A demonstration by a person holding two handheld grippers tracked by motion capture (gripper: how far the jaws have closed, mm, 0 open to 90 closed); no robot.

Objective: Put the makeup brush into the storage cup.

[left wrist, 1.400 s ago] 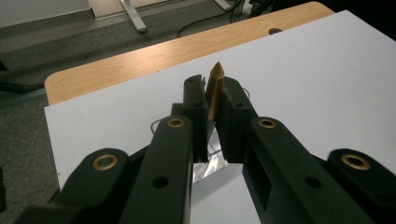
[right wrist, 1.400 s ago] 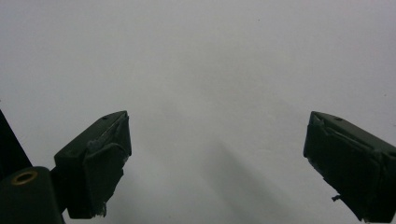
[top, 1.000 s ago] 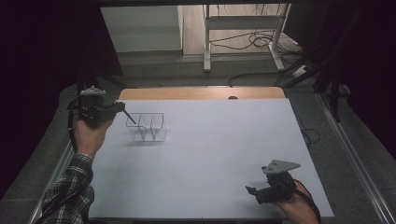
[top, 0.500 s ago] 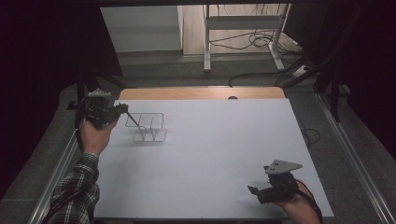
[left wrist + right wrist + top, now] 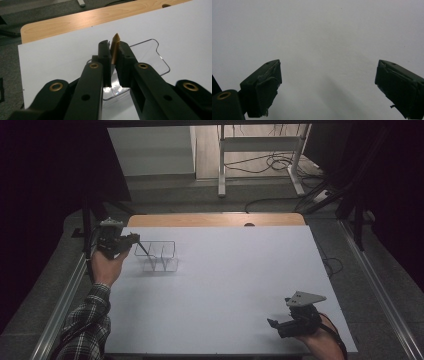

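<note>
At the left of the high view, the left gripper (image 5: 131, 240) is held up in a hand above a checked sleeve (image 5: 87, 327), at the left edge of the white sheet (image 5: 230, 285). Its jaws are closed on a thin stick (image 5: 143, 248), which slants down from the jaw tips into the clear organiser tray (image 5: 159, 256). In the left gripper view the same gripper (image 5: 113, 50) shows the stick (image 5: 115, 47) pinched between the two black jaws in the middle of the frame: it is flat, narrow and golden-brown, with a tip cut to a slanted point that stands just past the jaw ends. It may be wood or bamboo, though the view is too dim to be sure. Below and behind the jaws lies the tray (image 5: 155, 62), transparent with rounded corners and a stepped rim, resting on the white sheet near the bare wooden table edge (image 5: 75, 21) in the upper left.

At the lower right of the high view, the right gripper (image 5: 280, 326) sits low over the sheet. In the right gripper view its jaws (image 5: 328, 85) stand wide apart with nothing between them, over plain white.
</note>
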